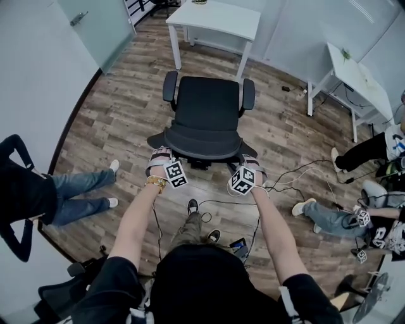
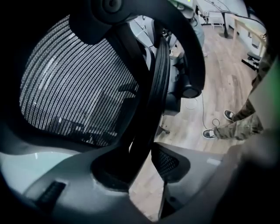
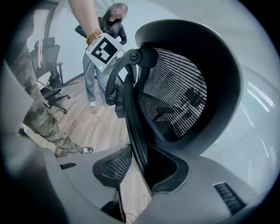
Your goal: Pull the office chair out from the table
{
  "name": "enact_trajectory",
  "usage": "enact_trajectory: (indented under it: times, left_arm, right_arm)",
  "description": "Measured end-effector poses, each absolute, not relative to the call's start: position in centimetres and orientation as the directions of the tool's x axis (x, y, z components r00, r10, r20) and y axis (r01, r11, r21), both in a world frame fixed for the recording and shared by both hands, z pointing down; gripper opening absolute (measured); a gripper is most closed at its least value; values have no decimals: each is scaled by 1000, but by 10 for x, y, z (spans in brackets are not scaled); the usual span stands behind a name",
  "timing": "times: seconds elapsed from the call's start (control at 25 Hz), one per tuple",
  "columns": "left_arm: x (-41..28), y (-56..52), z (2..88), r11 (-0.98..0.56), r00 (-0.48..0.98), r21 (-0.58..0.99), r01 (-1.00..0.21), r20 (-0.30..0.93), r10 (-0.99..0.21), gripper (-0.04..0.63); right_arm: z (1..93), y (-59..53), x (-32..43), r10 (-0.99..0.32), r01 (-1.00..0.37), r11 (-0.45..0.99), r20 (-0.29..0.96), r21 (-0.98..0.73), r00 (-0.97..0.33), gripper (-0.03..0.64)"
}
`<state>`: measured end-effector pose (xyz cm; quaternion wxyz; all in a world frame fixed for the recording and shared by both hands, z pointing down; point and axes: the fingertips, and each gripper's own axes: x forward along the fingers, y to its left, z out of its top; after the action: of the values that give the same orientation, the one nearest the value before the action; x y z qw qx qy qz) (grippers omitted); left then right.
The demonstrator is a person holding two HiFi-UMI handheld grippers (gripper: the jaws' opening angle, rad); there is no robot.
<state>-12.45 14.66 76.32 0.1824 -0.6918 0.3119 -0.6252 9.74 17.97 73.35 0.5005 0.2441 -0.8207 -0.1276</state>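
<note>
The black office chair [image 1: 205,114] stands on the wood floor, its seat facing the white table [image 1: 215,19] with a gap of floor between them. In the head view my left gripper [image 1: 159,158] is on the left end of the backrest's top edge and my right gripper [image 1: 248,163] is on the right end. In the left gripper view the backrest's dark rim runs between the jaws of the left gripper [image 2: 140,162], beside the mesh [image 2: 74,83]. The right gripper [image 3: 140,168] clamps the rim the same way, next to the mesh [image 3: 175,92]. Both are shut on the backrest.
A second white table [image 1: 357,76] stands at the right. A person's legs [image 1: 76,193] are on the left, and people sit on the floor [image 1: 342,218] at the right. Cables [image 1: 297,174] trail behind the chair. Another black chair [image 1: 63,291] sits at the lower left.
</note>
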Motion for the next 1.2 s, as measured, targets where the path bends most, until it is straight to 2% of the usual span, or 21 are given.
enact_trajectory:
  times: [0.68, 1.2]
  left_arm:
    - [-113, 199, 763, -728, 27, -650, -216, 742, -670, 169]
    - [-111, 198, 759, -734, 36, -642, -220, 747, -664, 169]
  right_arm:
    - [735, 229, 108, -518, -259, 855, 767, 450, -379, 120]
    - [729, 228, 110, -519, -242, 855, 757, 459, -396, 120]
